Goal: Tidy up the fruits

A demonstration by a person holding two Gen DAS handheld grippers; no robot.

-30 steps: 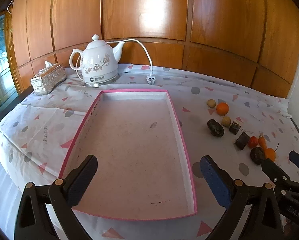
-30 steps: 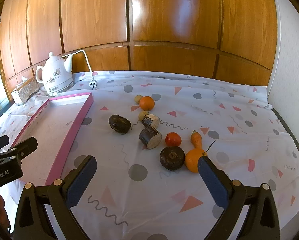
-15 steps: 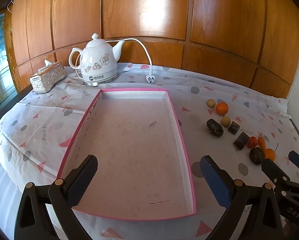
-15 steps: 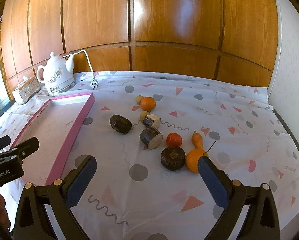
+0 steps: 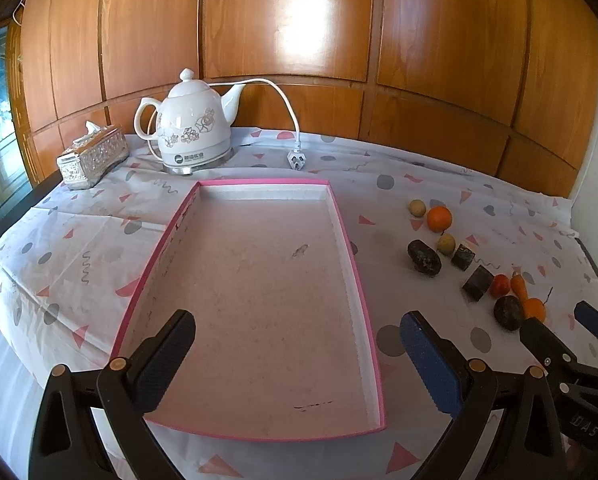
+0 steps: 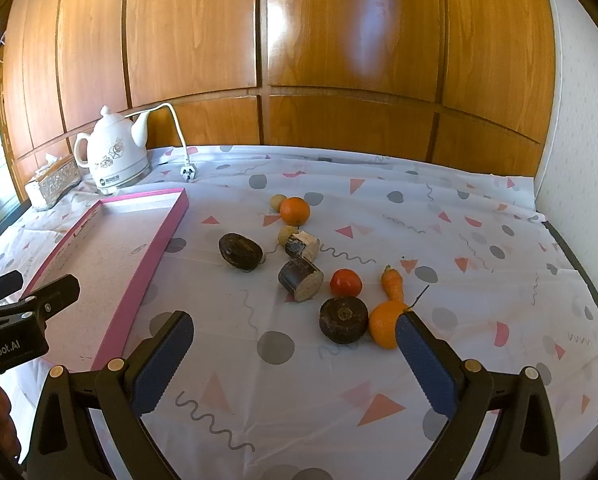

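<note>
A pink-rimmed tray (image 5: 351, 256) lies on the patterned cloth, nothing in it; it also shows in the right wrist view (image 6: 147, 256). Fruits lie loose to its right: an orange (image 6: 294, 211), a dark oval fruit (image 6: 239, 252), two cut cane pieces (image 6: 301, 280), a red tomato (image 6: 346, 282), a small carrot (image 6: 393, 283), a dark round fruit (image 6: 343, 319) and another orange (image 6: 385, 324). My left gripper (image 5: 295, 354) is open over the tray's near end. My right gripper (image 6: 293, 354) is open, just short of the dark round fruit.
A white kettle (image 5: 189, 130) with its cord and plug (image 5: 296, 159) stands behind the tray. A silver tissue box (image 5: 93, 156) sits at the back left. Wood panelling backs the table; a white wall (image 6: 579, 160) is at the right.
Both grippers have drifted slightly; the views shift a little. Nothing was taken hold of or let go.
</note>
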